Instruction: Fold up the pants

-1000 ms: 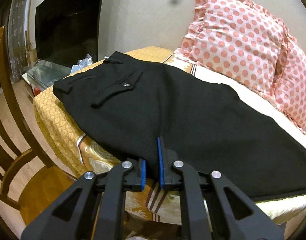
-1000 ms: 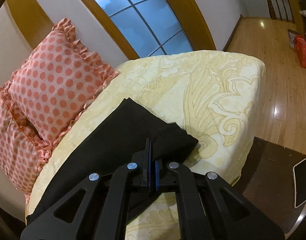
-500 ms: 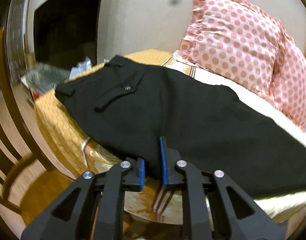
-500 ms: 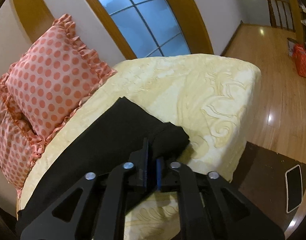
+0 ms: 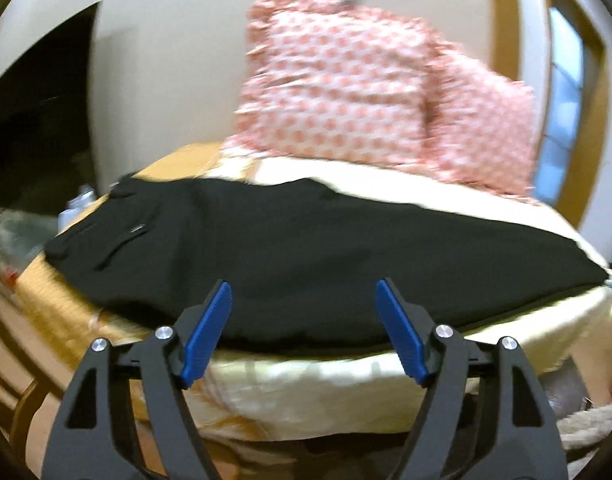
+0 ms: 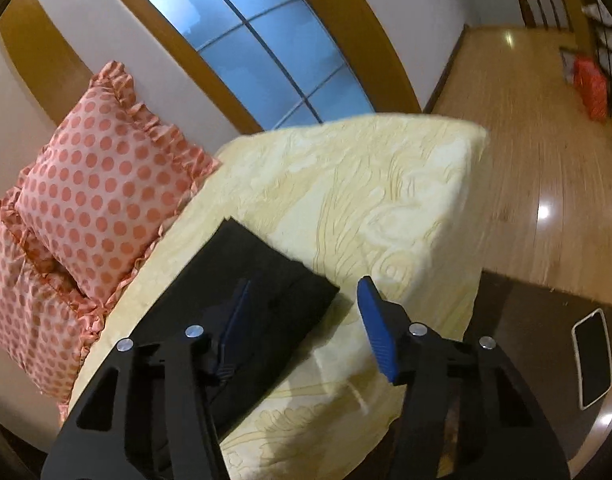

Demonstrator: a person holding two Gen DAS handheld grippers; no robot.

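Black pants (image 5: 290, 248) lie flat along the front edge of a yellow-covered bed (image 5: 306, 368), waist and pocket at the left, legs running right. My left gripper (image 5: 304, 308) is open and empty, just in front of the pants' near edge. In the right wrist view the leg cuffs (image 6: 266, 288) lie flat on the cream bedspread (image 6: 365, 200). My right gripper (image 6: 302, 300) is open and empty, its left finger over the cuff end and its right finger over the bedspread.
Two pink polka-dot pillows (image 5: 345, 92) stand against the wall behind the pants; they also show in the right wrist view (image 6: 98, 184). A dark side table (image 6: 545, 340) with a phone (image 6: 591, 356) sits at the right, wooden floor (image 6: 525, 140) beyond. A dark TV (image 5: 38, 136) at left.
Both grippers have opened and let go of the pants. The left gripper has swung right and pulled back a little. The cuffs now lie flat on the bed.
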